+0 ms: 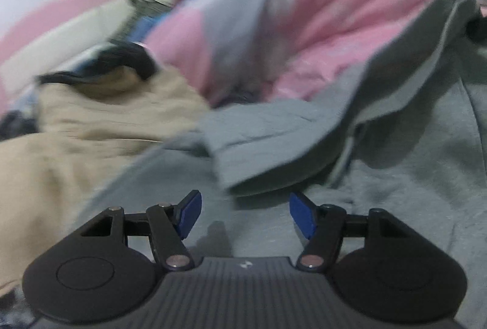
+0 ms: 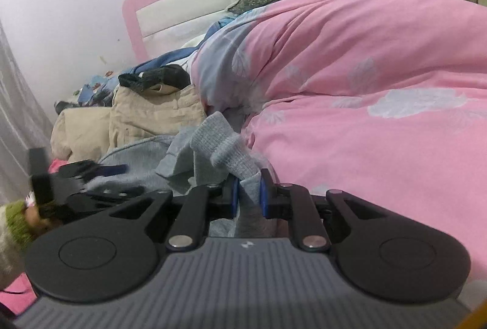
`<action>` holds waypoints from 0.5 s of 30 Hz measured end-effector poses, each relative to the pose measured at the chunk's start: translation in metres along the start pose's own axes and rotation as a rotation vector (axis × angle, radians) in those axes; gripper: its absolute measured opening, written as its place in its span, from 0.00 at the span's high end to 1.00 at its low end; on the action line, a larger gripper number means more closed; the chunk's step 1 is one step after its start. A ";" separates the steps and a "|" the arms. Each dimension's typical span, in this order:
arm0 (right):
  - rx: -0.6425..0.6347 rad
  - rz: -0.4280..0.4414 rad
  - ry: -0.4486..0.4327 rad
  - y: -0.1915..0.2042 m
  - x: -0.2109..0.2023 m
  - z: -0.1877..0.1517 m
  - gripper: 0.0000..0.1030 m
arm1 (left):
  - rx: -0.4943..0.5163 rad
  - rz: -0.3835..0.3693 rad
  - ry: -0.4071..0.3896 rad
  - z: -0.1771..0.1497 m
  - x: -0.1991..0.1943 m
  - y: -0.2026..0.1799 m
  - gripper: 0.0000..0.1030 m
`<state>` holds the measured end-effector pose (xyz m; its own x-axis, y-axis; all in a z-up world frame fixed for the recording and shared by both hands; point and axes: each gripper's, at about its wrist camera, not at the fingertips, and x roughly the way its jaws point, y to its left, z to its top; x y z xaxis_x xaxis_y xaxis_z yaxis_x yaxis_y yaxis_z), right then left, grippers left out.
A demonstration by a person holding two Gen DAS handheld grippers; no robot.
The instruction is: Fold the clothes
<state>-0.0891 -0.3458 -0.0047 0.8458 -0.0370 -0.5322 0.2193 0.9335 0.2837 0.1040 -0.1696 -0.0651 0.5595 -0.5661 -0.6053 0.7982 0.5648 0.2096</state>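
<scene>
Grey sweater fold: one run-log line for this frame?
step: fold underway | right hand-held gripper: shut on grey sweater cuff | left hand-held gripper: open, empty, above sweater body | beside: pink duvet, beige trousers

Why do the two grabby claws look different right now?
The left hand-held gripper has its blue fingers spread apart with nothing between them, hovering over the grey sweatshirt. The right hand-held gripper has its fingers squeezed together on a fold of that grey sweatshirt, lifting it beside the pink quilt. Both have the same black arms and blue pads.
</scene>
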 end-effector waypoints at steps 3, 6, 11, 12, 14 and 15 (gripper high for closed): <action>-0.015 0.003 0.014 -0.001 0.000 0.001 0.88 | 0.011 0.024 0.022 0.002 0.026 -0.009 0.36; -0.043 0.000 0.025 0.001 0.000 0.000 0.88 | -0.020 0.055 0.031 0.008 0.045 -0.005 0.37; -0.066 0.001 0.032 0.002 0.003 -0.001 0.88 | -0.152 0.070 0.038 0.019 0.064 0.013 0.56; -0.077 -0.001 0.033 0.004 0.004 -0.001 0.88 | -0.179 0.074 0.040 0.021 0.067 0.016 0.69; -0.102 -0.005 0.035 0.006 0.008 -0.002 0.88 | -0.242 0.104 0.038 0.026 0.071 0.022 0.79; -0.122 -0.011 0.037 0.008 0.011 -0.003 0.88 | -0.298 0.124 0.028 0.029 0.070 0.027 0.89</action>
<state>-0.0795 -0.3379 -0.0102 0.8245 -0.0362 -0.5647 0.1654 0.9698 0.1794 0.1710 -0.2108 -0.0795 0.6385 -0.4677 -0.6112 0.6219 0.7814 0.0517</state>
